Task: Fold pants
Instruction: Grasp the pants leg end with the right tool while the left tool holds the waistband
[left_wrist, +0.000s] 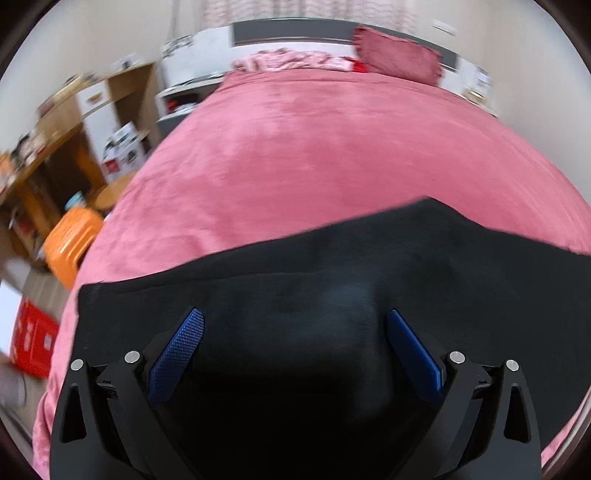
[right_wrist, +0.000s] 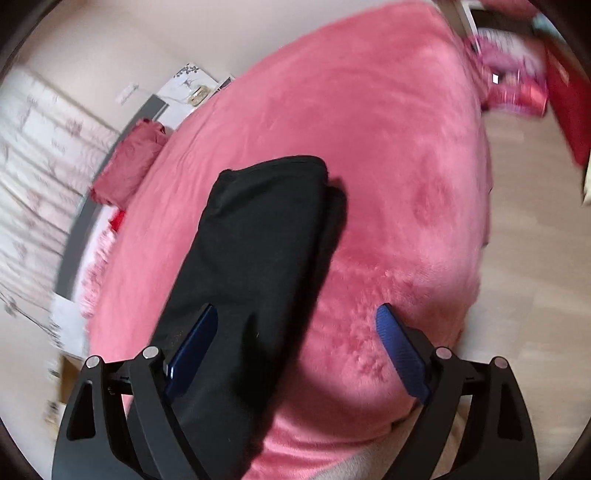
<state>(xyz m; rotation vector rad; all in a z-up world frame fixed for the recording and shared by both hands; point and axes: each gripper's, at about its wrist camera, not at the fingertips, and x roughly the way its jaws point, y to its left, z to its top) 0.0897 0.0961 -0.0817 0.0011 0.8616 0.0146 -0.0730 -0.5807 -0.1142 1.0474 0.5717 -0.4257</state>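
Left gripper (left_wrist: 295, 321), jaws spread wide with nothing between the blue textured pads, hovers over the black pants (left_wrist: 332, 266), which lie folded into a long soft band on the pink plush bedspread (left_wrist: 314, 147). Right gripper (right_wrist: 297, 317), likewise wide apart and empty, straddles the band's long edge, one pad over black cloth, the other over pink pile. Open bedspread surrounds the pants on the far sides; a crimson pillow (left_wrist: 399, 55) lies at the headboard, bare floor (right_wrist: 528, 258) beyond the bed's edge.

one black pants (right_wrist: 258, 229), one pillow (left_wrist: 397, 53)
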